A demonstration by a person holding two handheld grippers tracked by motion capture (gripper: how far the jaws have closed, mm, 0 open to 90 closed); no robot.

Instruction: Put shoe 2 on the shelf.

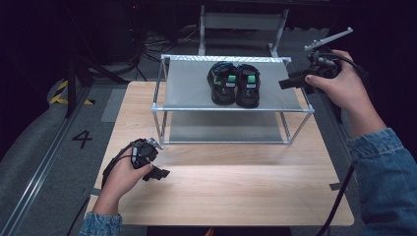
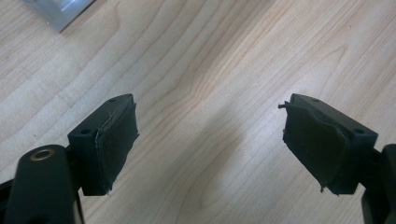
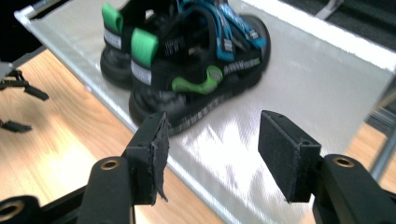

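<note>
Two sandals (image 1: 235, 84): paired on rack's top shelf (image 1: 187, 86), just left of right tongs (image 1: 290, 81).
Right tongs: apart, empty.
Left tongs (image 1: 158, 173): apart, empty, over table (image 1: 236, 191).
Left to do: apparently nothing.

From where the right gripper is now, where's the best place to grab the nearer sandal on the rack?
Probably the heel strap of the nearer sandal, coming in from the rack's front edge: that green-tabbed loop stands upright and thin. The open right gripper should fit across it.
</note>
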